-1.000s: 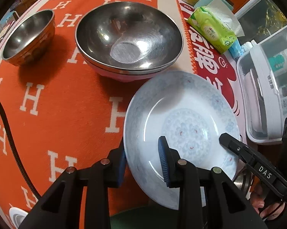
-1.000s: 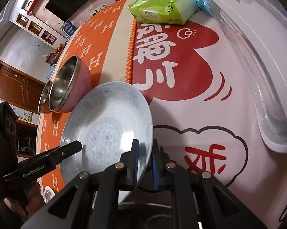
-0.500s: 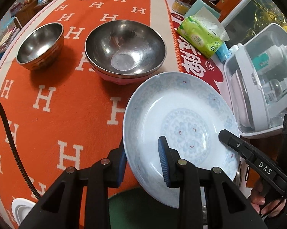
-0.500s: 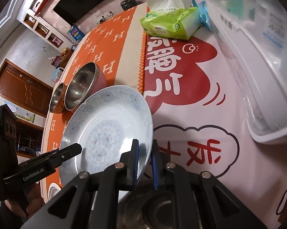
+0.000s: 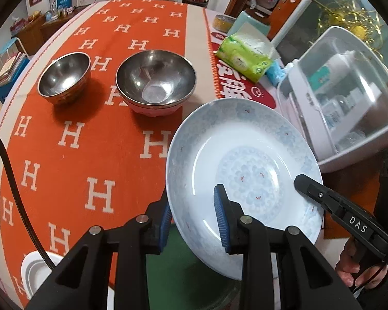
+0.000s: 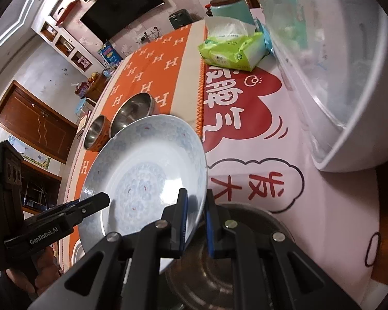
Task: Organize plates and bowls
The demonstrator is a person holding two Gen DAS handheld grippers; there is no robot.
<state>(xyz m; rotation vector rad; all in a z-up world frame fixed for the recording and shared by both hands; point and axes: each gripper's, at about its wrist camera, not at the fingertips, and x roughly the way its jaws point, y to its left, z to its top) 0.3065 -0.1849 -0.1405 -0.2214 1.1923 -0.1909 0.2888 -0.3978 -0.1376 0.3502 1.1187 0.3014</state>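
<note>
The blue-patterned plate fills the lower right of the left wrist view, tilted and carried clear of the orange H-print cloth. The right gripper is clamped on the plate's near rim. The left gripper straddles the opposite rim with its fingers partly apart; whether its pads press the plate cannot be told. Over the last second the table and the 2 steel bowls, the large bowl and the small bowl, have shrunk toward the upper left, so the plate has risen. A dark metal dish lies under the right gripper. The lift seems complete; placement appears to remain.
</note>
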